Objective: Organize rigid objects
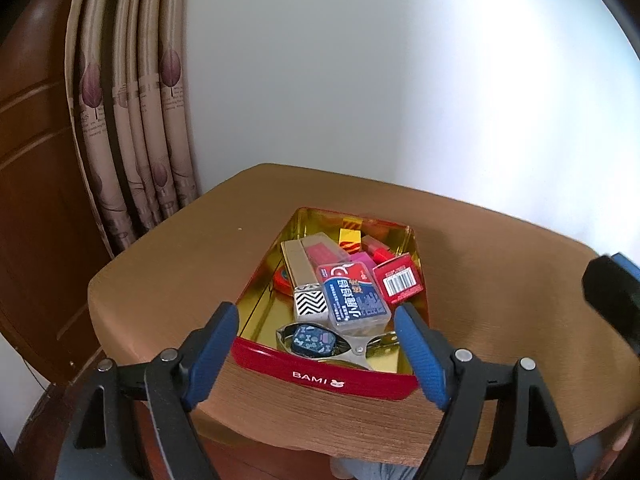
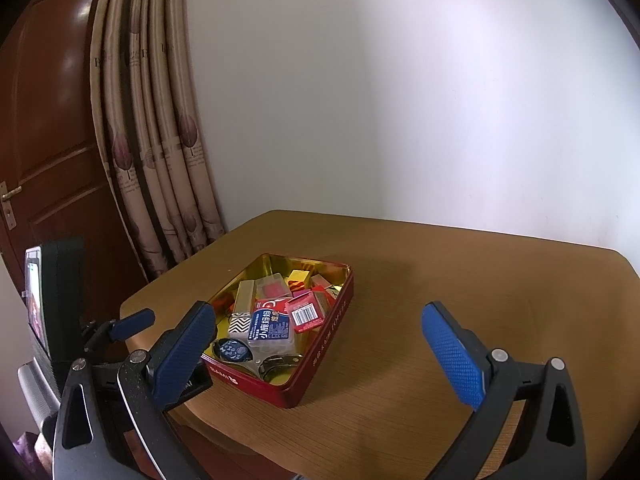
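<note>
Both grippers agape, red tin (image 1: 320, 376) ahead

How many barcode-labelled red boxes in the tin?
1 visible: the small red box with a white barcode label at the right wall of the red rectangular metal tin, beside the clear blue-labelled plastic case. Others may be buried.

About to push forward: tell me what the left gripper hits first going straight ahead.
Likely the near red wall of the tin, which sits between the open left gripper fingers. Any higher, it would pass over onto the scissors. Depth unclear.
</note>
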